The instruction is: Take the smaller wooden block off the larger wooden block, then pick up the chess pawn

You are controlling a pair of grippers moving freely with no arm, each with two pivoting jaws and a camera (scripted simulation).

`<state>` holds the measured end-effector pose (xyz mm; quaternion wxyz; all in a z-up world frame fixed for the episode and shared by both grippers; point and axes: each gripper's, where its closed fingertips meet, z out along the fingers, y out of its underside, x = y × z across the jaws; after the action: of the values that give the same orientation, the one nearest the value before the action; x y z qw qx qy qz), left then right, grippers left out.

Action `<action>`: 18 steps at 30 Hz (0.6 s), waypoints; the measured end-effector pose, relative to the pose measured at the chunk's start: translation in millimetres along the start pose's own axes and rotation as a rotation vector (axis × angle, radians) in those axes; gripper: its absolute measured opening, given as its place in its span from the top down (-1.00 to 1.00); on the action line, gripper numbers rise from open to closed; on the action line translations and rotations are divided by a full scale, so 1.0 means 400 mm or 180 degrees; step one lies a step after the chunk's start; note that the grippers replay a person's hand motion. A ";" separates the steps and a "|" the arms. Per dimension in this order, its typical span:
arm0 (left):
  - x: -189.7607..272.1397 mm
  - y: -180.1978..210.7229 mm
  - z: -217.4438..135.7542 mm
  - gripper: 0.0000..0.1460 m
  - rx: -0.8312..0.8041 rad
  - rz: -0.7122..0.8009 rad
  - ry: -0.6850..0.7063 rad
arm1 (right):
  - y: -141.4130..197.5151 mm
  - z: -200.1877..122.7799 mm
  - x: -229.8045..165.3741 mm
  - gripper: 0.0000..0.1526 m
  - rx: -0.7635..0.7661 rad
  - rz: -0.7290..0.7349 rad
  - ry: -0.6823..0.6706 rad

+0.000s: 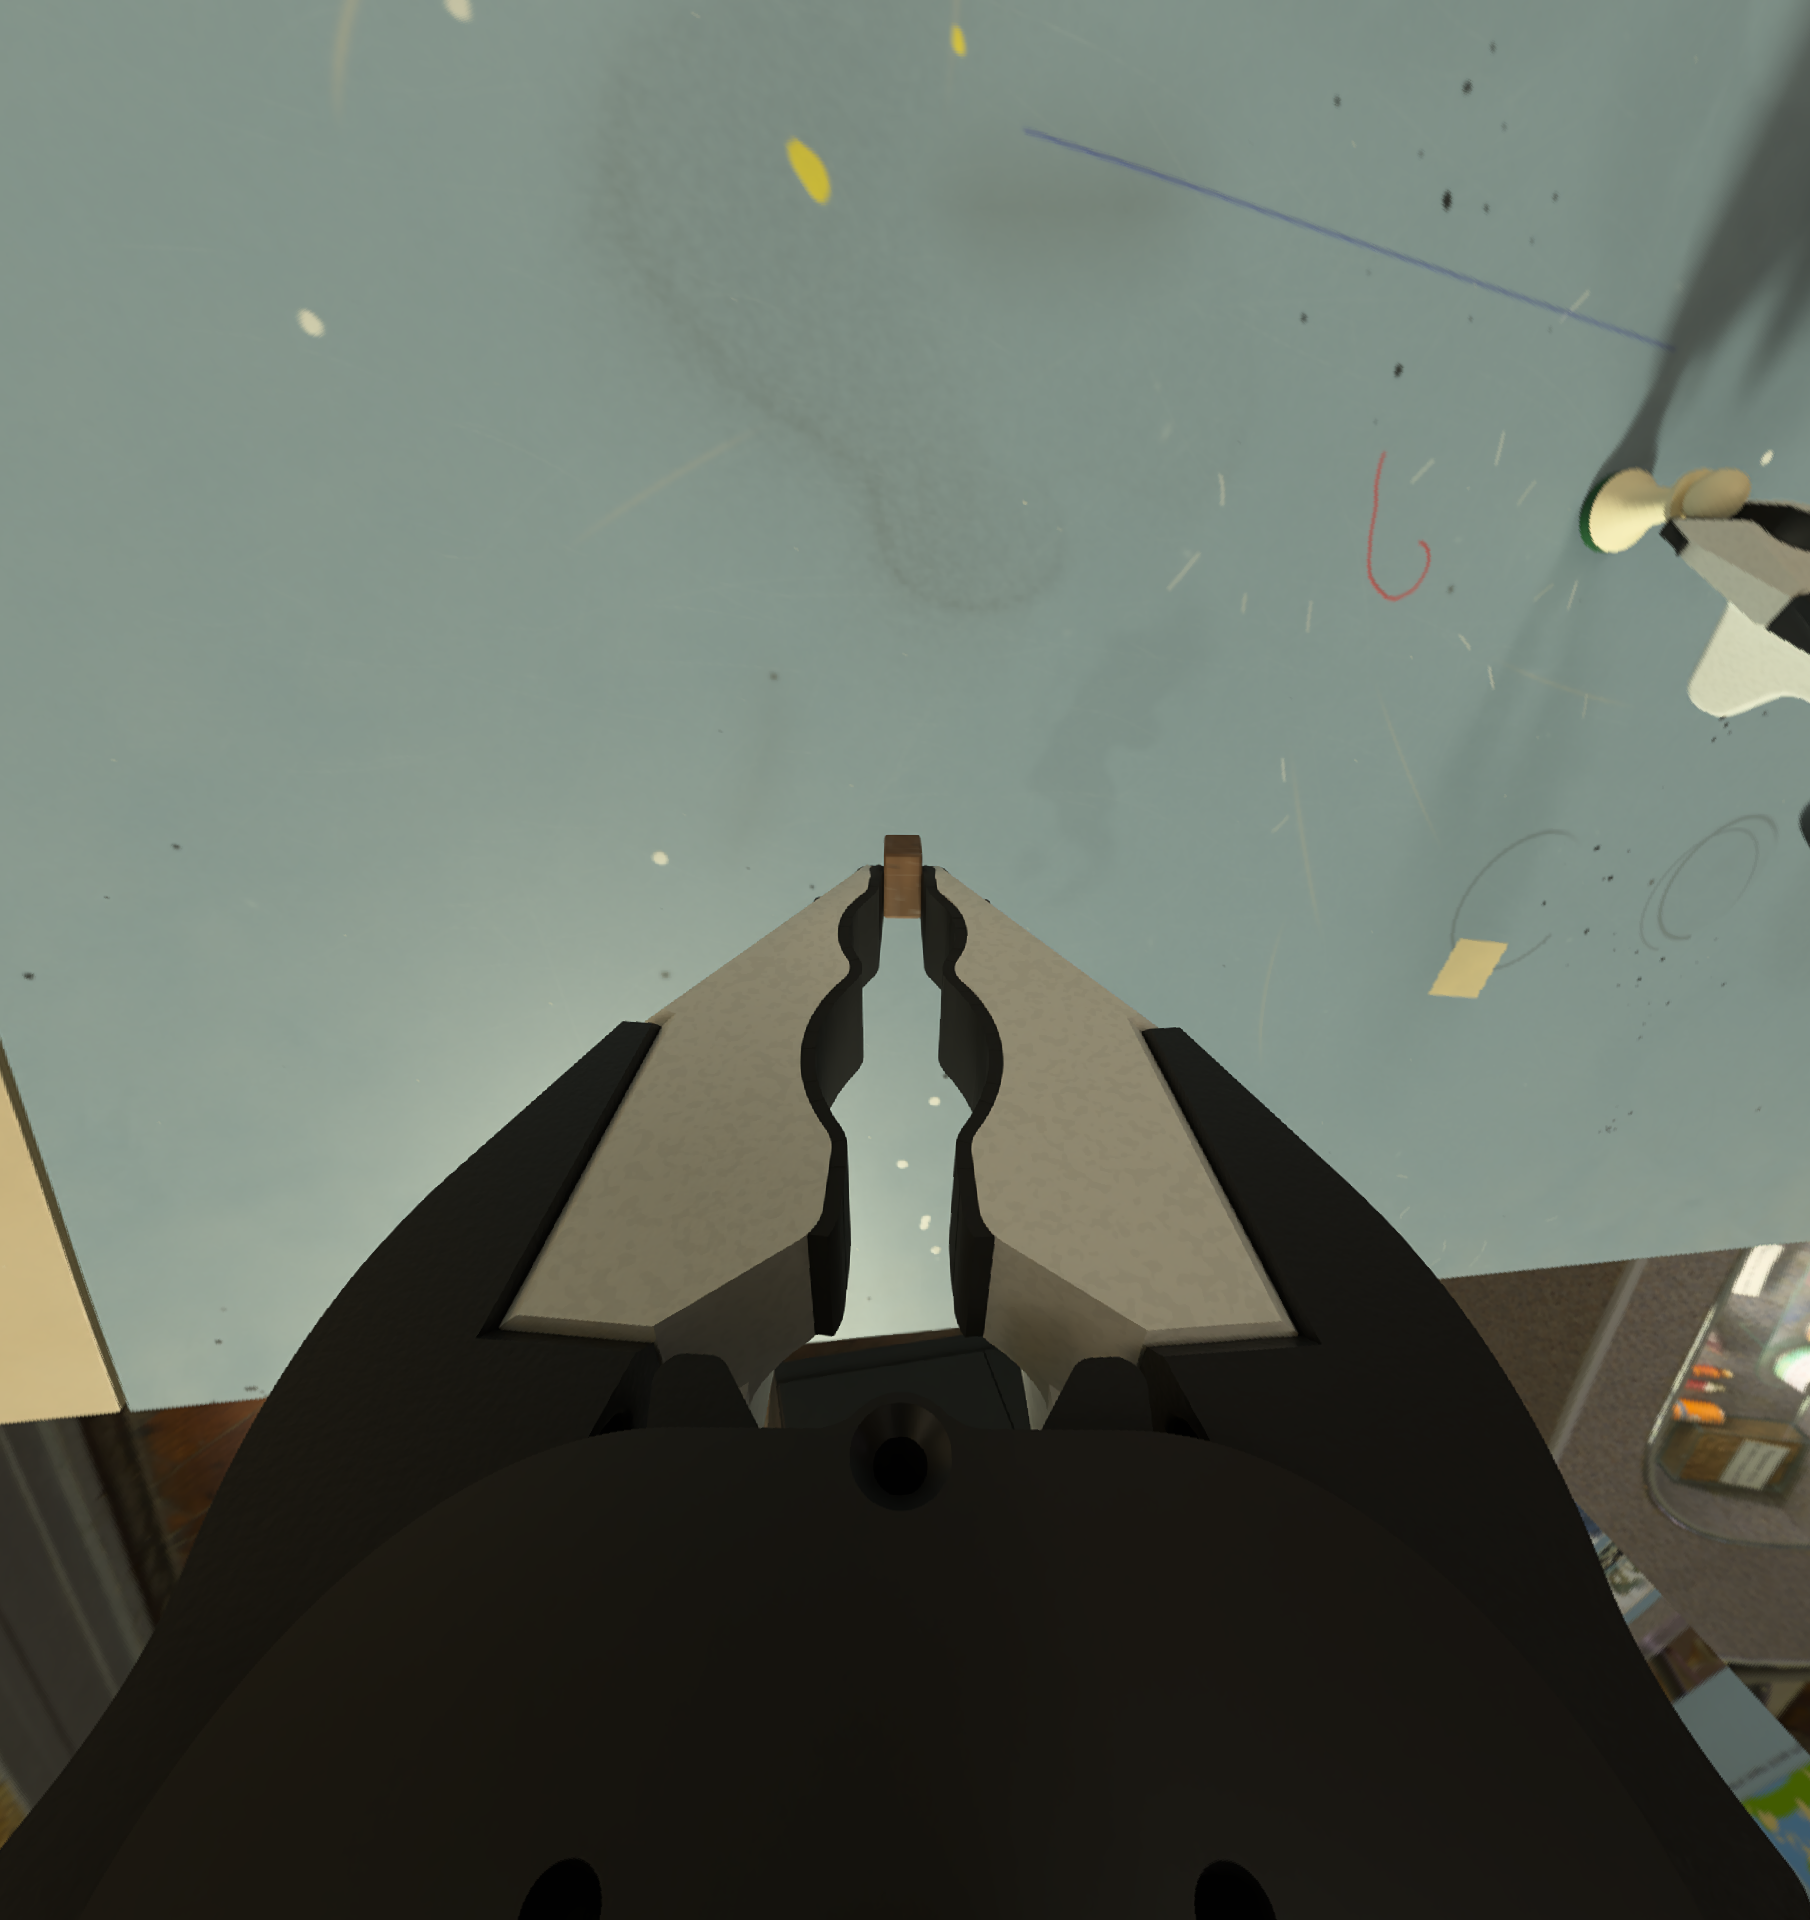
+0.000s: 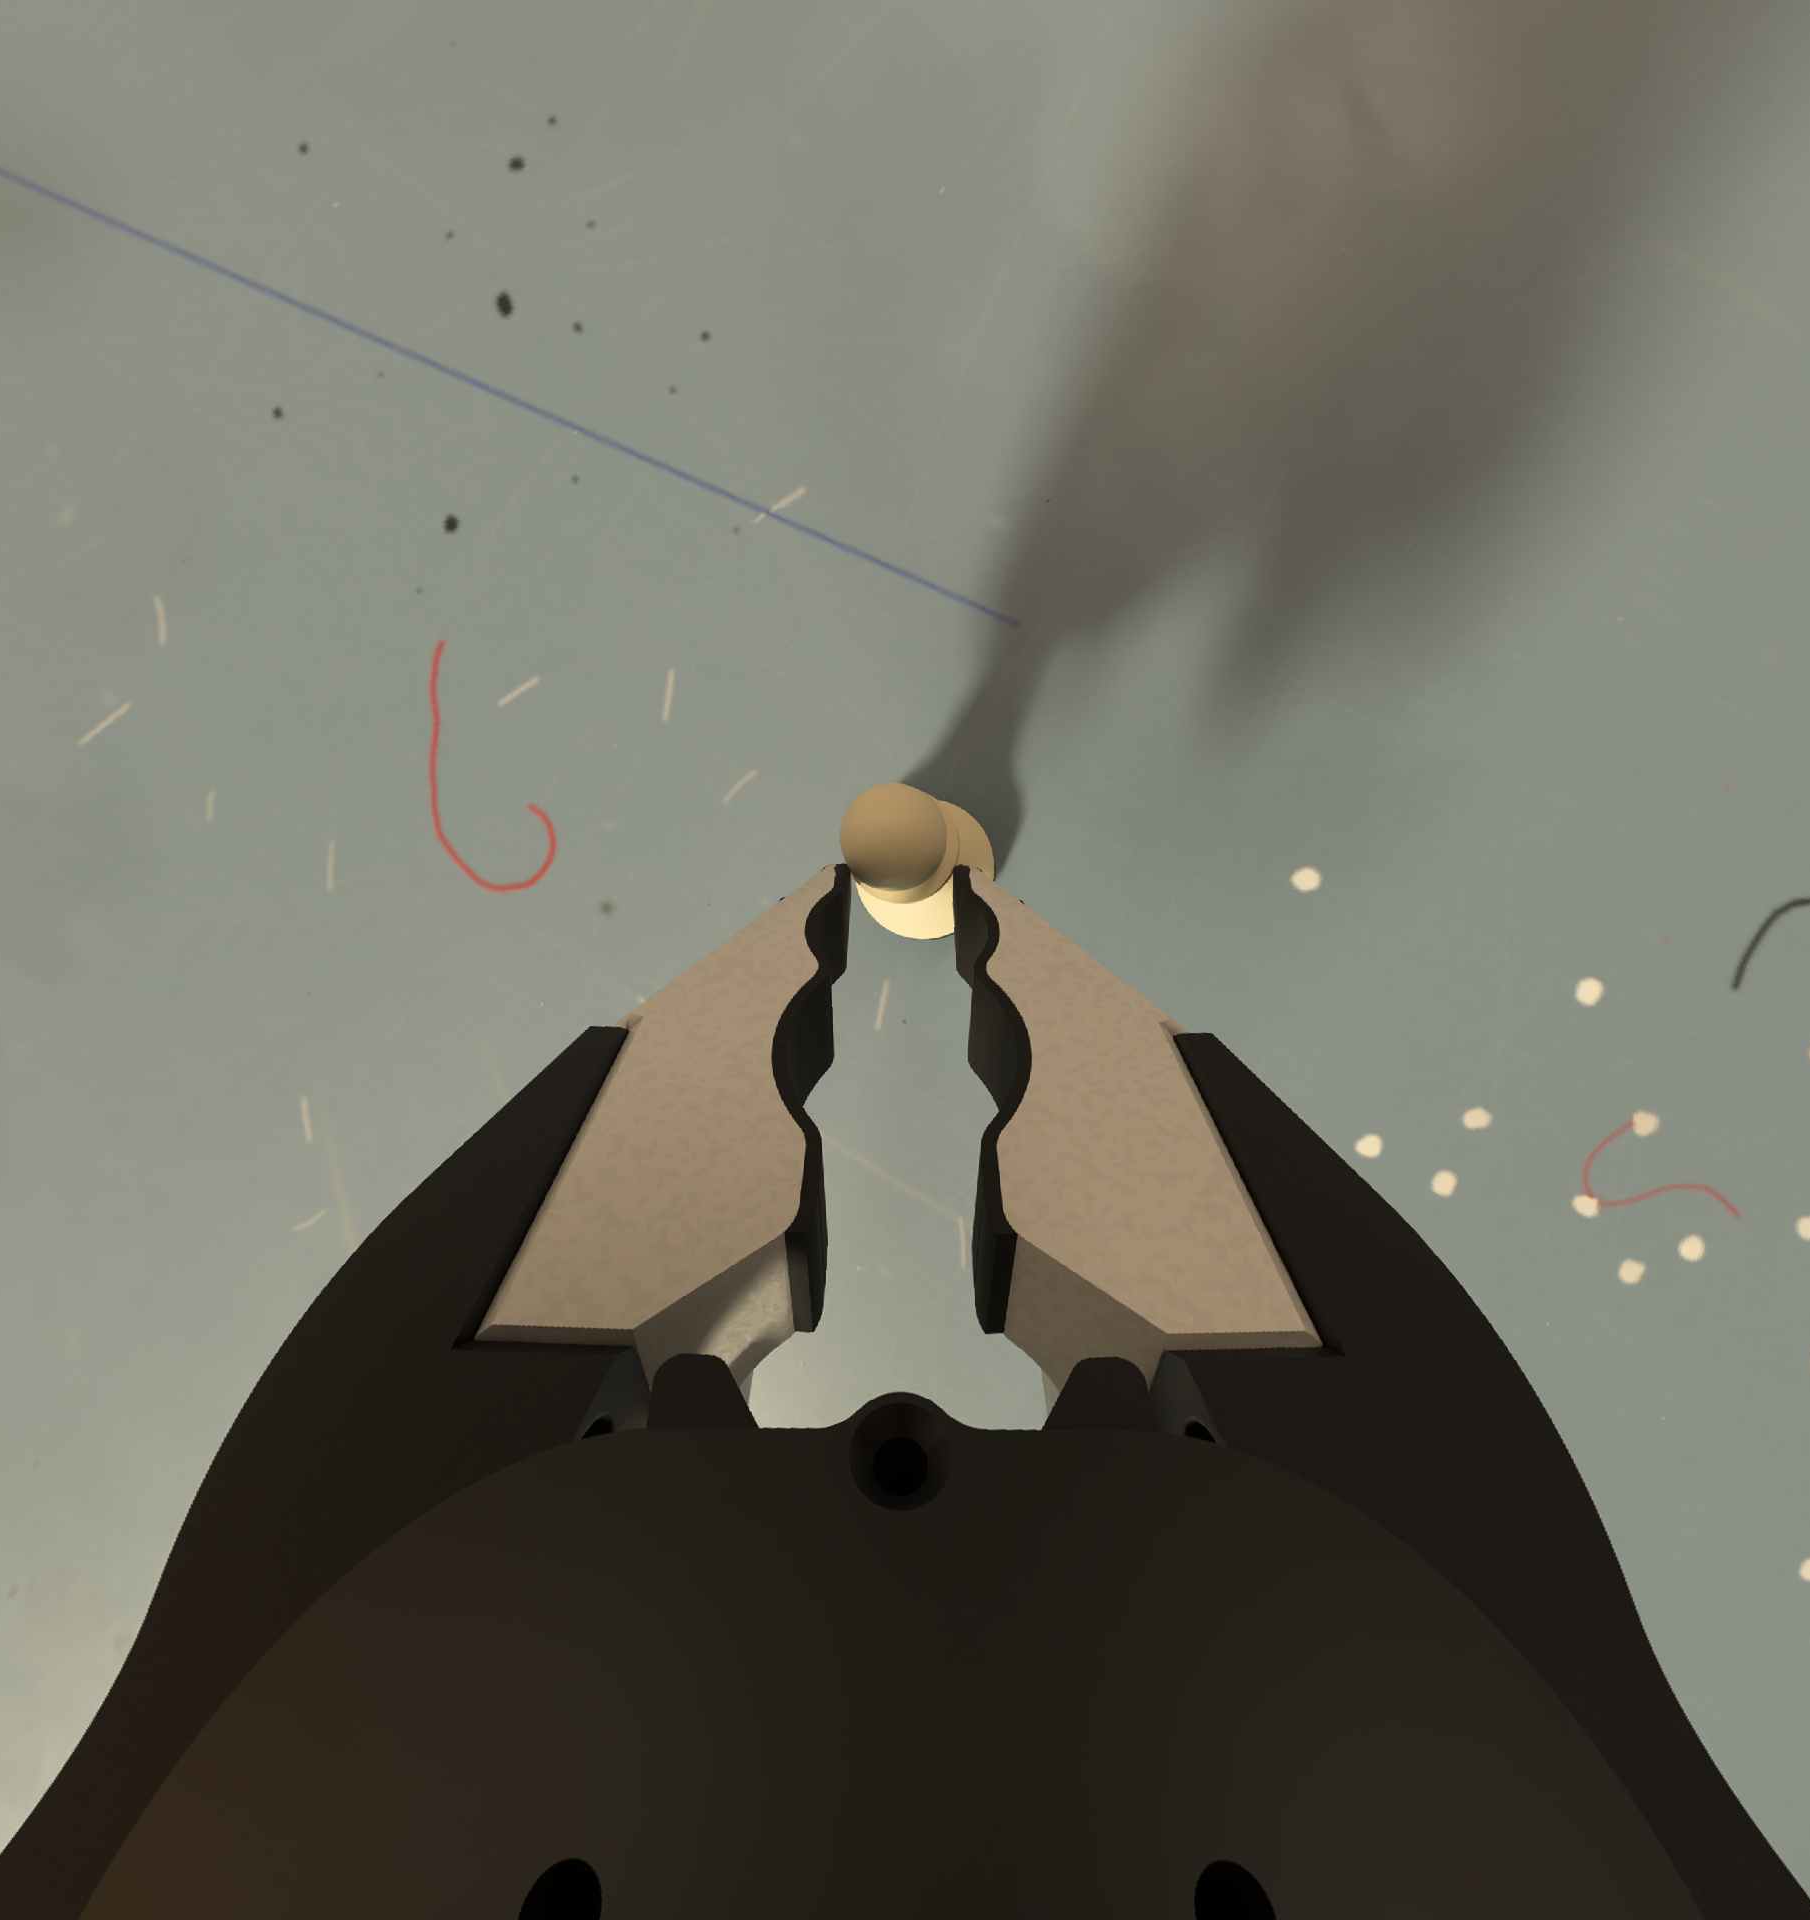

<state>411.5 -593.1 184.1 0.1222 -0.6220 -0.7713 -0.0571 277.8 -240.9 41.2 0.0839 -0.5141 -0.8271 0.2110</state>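
Note:
My left gripper (image 1: 902,896) is shut on the smaller wooden block (image 1: 902,858), a small brown piece held at the fingertips above the grey-blue table (image 1: 465,623). A large pale tan slab (image 1: 7,1195), which may be the larger wooden block, shows at the left edge. My right gripper (image 2: 901,883) is shut on the cream chess pawn (image 2: 893,831), gripping it below the round head. The pawn (image 1: 1623,516) and the right gripper (image 1: 1690,520) also show at the far right of the left wrist view. The pawn's shadow meets its base, so I cannot tell whether it is off the table.
The table carries paint specks, a blue line (image 2: 465,384), red squiggles (image 2: 465,810) and a small tan patch (image 1: 1467,966). The table's near edge (image 1: 1503,1262) shows in the left wrist view, with a floor and a glass object (image 1: 1774,1403) below.

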 end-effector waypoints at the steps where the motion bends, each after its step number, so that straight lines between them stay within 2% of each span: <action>1: -0.017 -0.003 0.001 0.92 0.0034 -0.0019 0.0016 | 0.001 -0.002 -0.002 0.75 -0.0043 -0.0010 -0.0079; 6: -0.068 -0.023 -0.044 0.92 0.0177 -0.0085 0.0049 | -0.004 -0.078 0.008 0.75 0.0003 -0.0168 -0.0096; 9: -0.075 -0.036 -0.092 0.92 0.0250 -0.0074 0.0034 | 0.015 -0.177 0.010 0.74 0.0185 -0.0212 -0.0319; 12: -0.062 -0.046 -0.120 0.92 0.0273 -0.0011 -0.0024 | 0.080 -0.297 0.030 0.74 0.0271 -0.0262 -0.0604; 15: -0.024 -0.055 -0.103 0.92 0.0244 0.0126 -0.0042 | 0.173 -0.411 0.113 0.74 0.0376 -0.0333 -0.0760; 18: 0.035 -0.069 -0.045 0.92 0.0197 0.0306 0.0029 | 0.274 -0.525 0.273 0.75 0.0537 -0.0301 -0.0556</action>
<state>384.0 -590.3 206.7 0.1475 -0.6540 -0.7414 -0.0302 392.0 -47.1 173.4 0.0644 -0.4453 -0.8339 0.3195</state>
